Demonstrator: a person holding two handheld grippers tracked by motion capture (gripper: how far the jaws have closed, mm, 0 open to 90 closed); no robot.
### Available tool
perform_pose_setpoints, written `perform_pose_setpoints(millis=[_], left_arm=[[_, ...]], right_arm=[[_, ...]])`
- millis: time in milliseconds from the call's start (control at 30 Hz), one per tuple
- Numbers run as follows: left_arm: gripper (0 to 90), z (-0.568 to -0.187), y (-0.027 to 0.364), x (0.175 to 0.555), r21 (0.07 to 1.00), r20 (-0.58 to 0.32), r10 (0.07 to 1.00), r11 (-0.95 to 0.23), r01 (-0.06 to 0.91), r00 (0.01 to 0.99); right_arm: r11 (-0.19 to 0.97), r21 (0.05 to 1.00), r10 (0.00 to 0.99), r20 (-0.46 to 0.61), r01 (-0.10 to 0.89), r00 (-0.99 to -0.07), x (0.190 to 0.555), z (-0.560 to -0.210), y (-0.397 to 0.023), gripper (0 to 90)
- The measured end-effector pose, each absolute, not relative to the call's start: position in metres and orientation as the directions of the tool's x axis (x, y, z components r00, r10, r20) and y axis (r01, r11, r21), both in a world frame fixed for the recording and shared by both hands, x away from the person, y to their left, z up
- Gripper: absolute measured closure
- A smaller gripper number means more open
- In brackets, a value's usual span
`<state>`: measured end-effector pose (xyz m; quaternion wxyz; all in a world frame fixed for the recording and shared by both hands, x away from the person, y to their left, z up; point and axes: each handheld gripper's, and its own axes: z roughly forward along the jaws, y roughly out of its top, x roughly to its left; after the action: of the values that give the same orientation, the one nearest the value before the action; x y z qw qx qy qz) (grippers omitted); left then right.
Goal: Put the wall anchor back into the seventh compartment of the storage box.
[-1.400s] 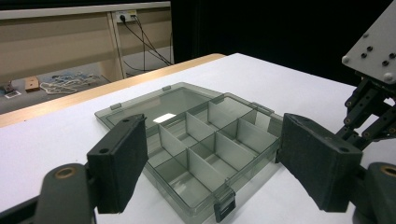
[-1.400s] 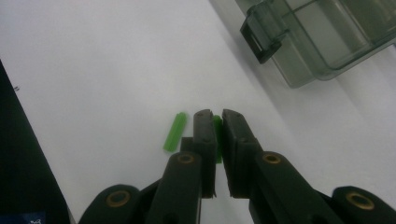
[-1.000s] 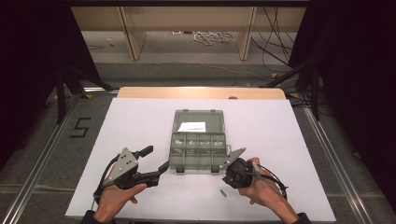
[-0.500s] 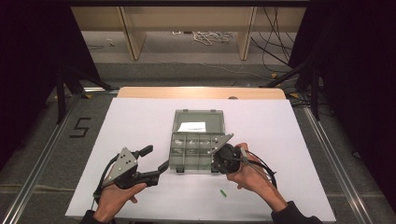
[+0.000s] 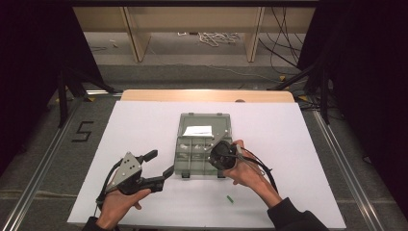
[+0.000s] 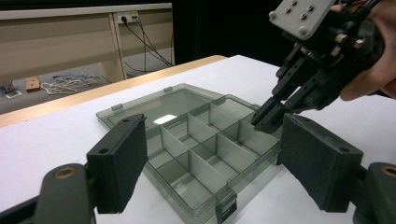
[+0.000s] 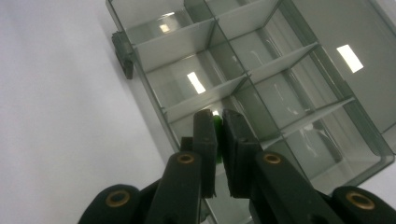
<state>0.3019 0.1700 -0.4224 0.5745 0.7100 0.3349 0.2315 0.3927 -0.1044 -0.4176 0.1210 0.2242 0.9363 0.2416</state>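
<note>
The left gripper [image 5: 155, 169] rests on the white worktop [image 5: 144, 120], fingers spread wide and empty, apparently waiting just beside the clear grey plastic compartment box [image 5: 202, 144]. Over the box's right edge, the right gripper [image 7: 218, 140] pinches a small green piece [image 7: 217, 123], likely to drop it in. Another small green piece [image 5: 230, 199] lies nearer the person.

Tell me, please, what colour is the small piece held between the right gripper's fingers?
Green; the small piece shows best in the right gripper view, pinched over the compartment box.
</note>
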Motion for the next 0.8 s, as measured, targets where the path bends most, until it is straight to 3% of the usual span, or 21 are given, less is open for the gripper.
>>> perform_pose_setpoints(millis=[400,800], left_arm=[[23.1,-0.423,0.170,0.302,0.972,-0.058,0.740,-0.110,0.206,0.670],[23.1,-0.422,0.171,0.301,0.972,-0.056,0.742,-0.114,0.208,0.668]], right_arm=[[0.789,0.489,0.478,-0.107,0.373,-0.872,0.400,-0.431,-0.096,84.2],[0.760,0.545,0.489,-0.121,0.354,-0.864,0.384,-0.417,-0.106,45.8]])
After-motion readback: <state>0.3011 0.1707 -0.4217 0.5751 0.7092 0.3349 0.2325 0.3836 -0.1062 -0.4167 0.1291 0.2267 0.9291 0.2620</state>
